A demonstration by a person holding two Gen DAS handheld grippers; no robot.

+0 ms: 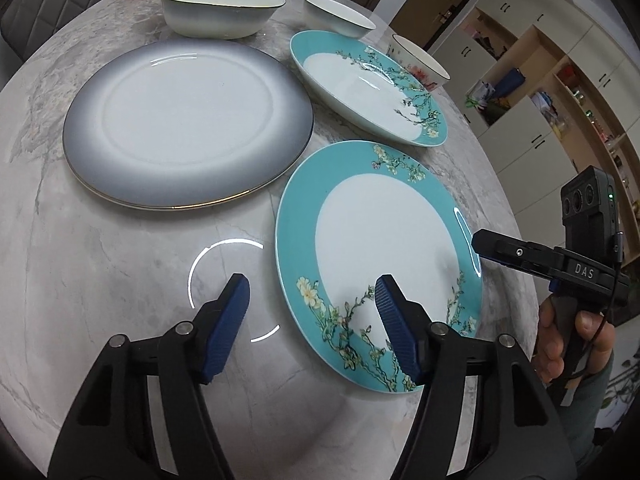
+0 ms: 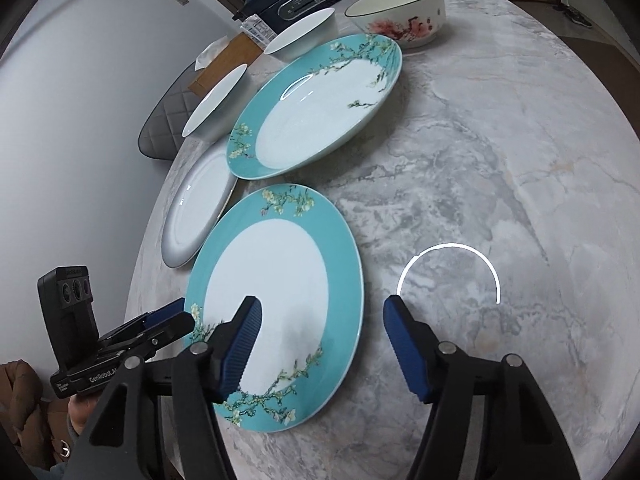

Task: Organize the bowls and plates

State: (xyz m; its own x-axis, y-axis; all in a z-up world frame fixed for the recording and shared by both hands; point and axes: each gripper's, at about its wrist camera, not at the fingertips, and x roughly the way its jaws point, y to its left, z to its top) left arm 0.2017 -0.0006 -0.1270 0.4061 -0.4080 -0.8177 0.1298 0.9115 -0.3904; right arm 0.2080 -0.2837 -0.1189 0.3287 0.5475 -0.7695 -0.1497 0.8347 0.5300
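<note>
Three plates lie flat and apart on the marble table (image 1: 100,280): a near teal plate (image 1: 384,264) with blossom sprigs, a deeper far teal plate (image 1: 368,88) just beyond it toward 12 o'clock, and a grey-rimmed plate (image 1: 188,124) at about 10 o'clock from the near one. Three bowls stand farther back: a wide grey bowl (image 1: 220,8), a small white bowl (image 1: 340,16), and a flowered bowl (image 2: 400,16) toward 1 o'clock. Both tools hang above the near teal plate with nothing held. The left gripper (image 1: 312,316) is spread wide, one finger over the plate's 7 o'clock rim and the other over bare table. The right gripper (image 2: 320,332) is likewise wide, its left finger above the plate's white centre, and in the left wrist view it reaches in from 3 o'clock. The likely step is lifting this plate to stack it with its mates. A flat glazed plate gives little to bite, so I would bring one gripper low to the rim, slide one finger under the lip and the other on top, and close squarely across the teal band. The second gripper could steady the opposite rim so the plate does not skate. Lift level and lower gently; glaze on glaze will chip and slide.
</note>
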